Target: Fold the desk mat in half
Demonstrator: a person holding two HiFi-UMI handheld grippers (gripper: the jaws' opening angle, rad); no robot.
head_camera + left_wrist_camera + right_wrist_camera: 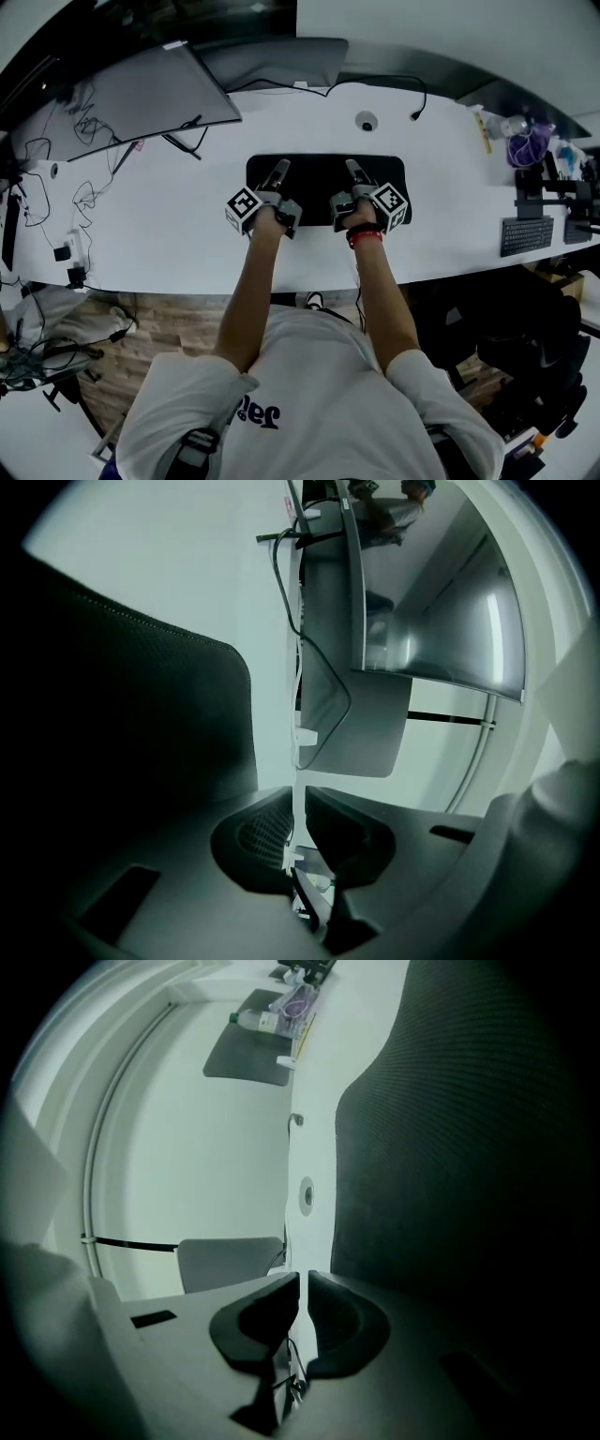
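Observation:
A black desk mat lies flat on the white desk, small and rectangular. Both grippers rest over it and point toward its far edge. My left gripper is over the mat's left half, my right gripper over its right half. Both are rolled on their sides. In the left gripper view the jaws stand almost together, a thin bright slit between them and nothing in it; the mat fills the left. The right gripper view shows the same narrow empty slit, with the mat at the right.
A tilted monitor stands at the back left, with cables trailing beside it. A cable hole sits just beyond the mat. A bottle and purple clutter and a keyboard are at the desk's right end.

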